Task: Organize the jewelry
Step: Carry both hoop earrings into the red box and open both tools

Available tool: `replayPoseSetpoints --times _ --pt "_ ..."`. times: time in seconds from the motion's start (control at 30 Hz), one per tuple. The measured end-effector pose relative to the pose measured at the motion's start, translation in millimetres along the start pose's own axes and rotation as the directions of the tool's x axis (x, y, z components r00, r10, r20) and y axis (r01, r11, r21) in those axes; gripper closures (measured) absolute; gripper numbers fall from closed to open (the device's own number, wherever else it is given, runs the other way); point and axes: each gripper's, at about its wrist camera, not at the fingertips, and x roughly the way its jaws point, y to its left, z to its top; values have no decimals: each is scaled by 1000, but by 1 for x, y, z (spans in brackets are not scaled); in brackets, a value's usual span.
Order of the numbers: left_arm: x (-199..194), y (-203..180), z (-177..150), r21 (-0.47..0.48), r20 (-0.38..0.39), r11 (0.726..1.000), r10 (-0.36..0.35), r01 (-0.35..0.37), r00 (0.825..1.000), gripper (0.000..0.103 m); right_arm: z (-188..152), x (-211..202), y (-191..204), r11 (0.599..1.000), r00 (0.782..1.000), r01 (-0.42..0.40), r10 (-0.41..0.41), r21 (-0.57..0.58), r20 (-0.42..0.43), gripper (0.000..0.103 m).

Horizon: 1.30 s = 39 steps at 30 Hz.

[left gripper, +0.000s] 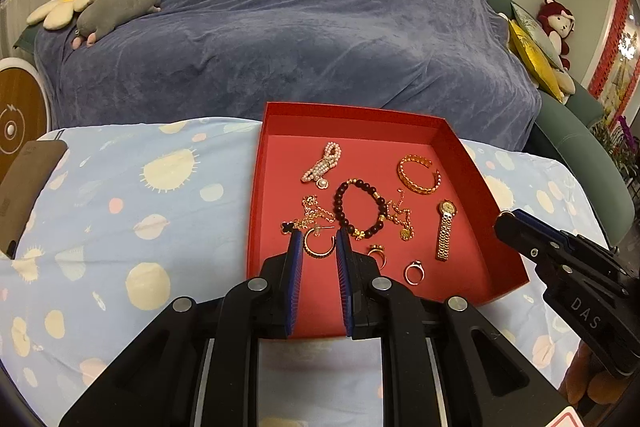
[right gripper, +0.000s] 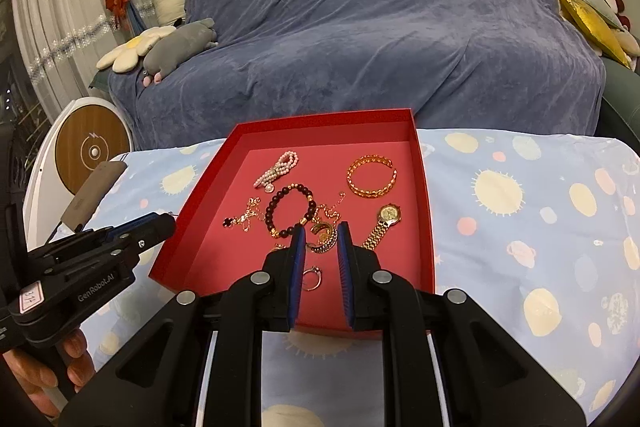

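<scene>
Two grippers, left (left gripper: 318, 247) and right (right gripper: 321, 241), jaws slightly parted, nothing gripped. Jewelry in red tray (left gripper: 472, 163) ahead: hoop (left gripper: 319, 246) at left's tips, chains (right gripper: 248, 217) beyond. Risk: narrow gap snags tangled chains, drags neighbours.

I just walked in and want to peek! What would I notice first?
The bright red tray on the sun-patterned blue cloth, full of gold jewelry. A dark bead bracelet lies in its middle, a gold watch to its right. Behind, a blue-covered sofa fills the room.
</scene>
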Motion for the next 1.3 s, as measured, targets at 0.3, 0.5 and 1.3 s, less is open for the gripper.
replayPoseSetpoints --times 0.3,0.5,1.3 --pt "22 -8 16 56 7 998 19 -20 1000 89 11 21 -15 1000 1000 12 -11 10 -17 88" --pt "40 -6 23 50 1 999 22 -22 1000 89 14 37 -20 1000 999 25 -25 -9 -26 88" --pt "66 -11 27 49 -26 999 22 -21 999 79 13 63 -22 999 998 33 -32 9 -51 85"
